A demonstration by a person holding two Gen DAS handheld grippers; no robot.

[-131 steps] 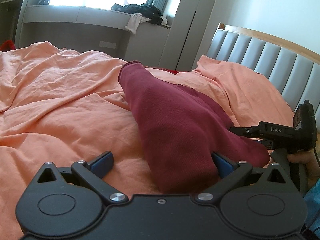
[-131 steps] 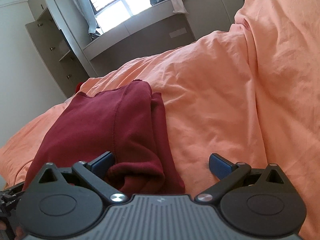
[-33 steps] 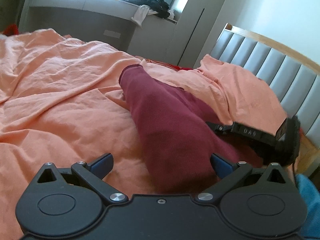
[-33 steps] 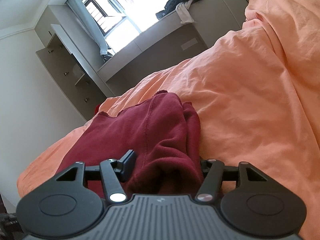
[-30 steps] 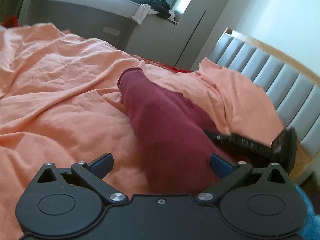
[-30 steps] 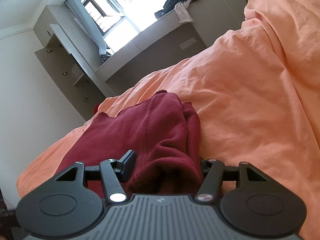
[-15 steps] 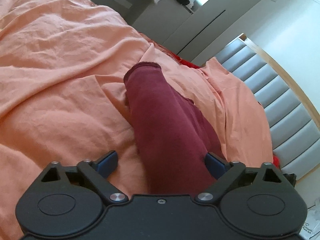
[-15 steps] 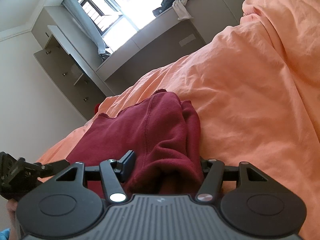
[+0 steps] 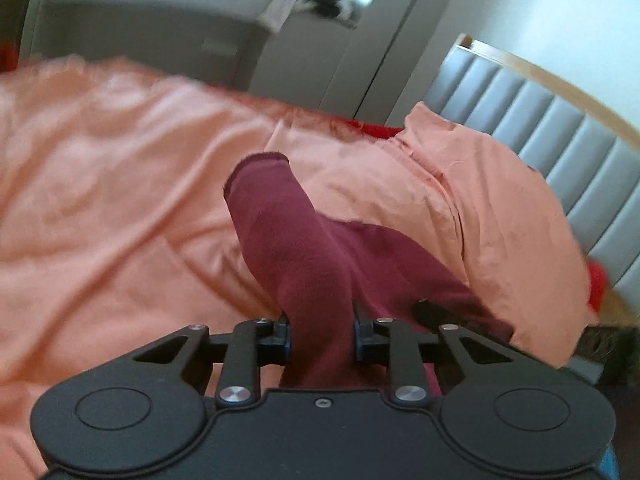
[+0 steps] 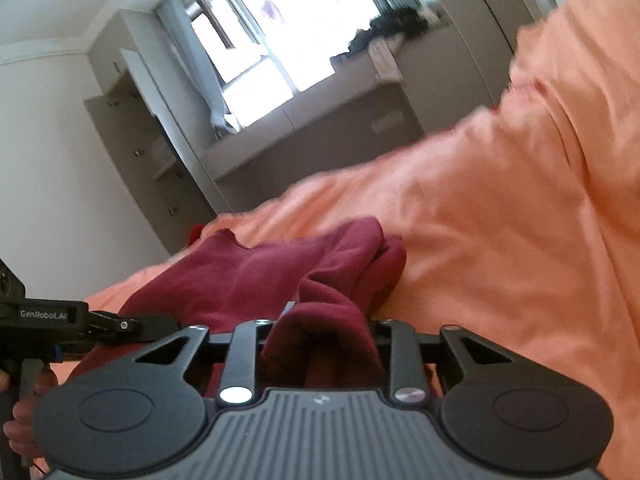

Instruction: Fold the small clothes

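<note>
A dark red garment (image 9: pixel 296 240) lies on the orange duvet (image 9: pixel 100 200). My left gripper (image 9: pixel 322 336) is shut on its near end, and the cloth runs away from it as a raised fold. My right gripper (image 10: pixel 324 328) is shut on another bunched part of the same garment (image 10: pixel 248 276), whose far end rests on the duvet (image 10: pixel 500 240). The left gripper shows in the right wrist view (image 10: pixel 116 322) at the left, with a hand below it. The right gripper's dark tip (image 9: pixel 436 312) shows beside the cloth in the left wrist view.
A grey padded headboard (image 9: pixel 560 120) with a wooden rim stands at the right, an orange pillow (image 9: pixel 480 184) in front of it. Grey cabinets (image 10: pixel 320 128) with dark clothes (image 10: pixel 392 24) on top run under the bright window. Something red (image 9: pixel 596 284) lies by the headboard.
My left gripper has closed on the garment; it was open half a second ago. Both grippers have lifted their ends, and both views are motion-blurred. The right gripper has stayed shut.
</note>
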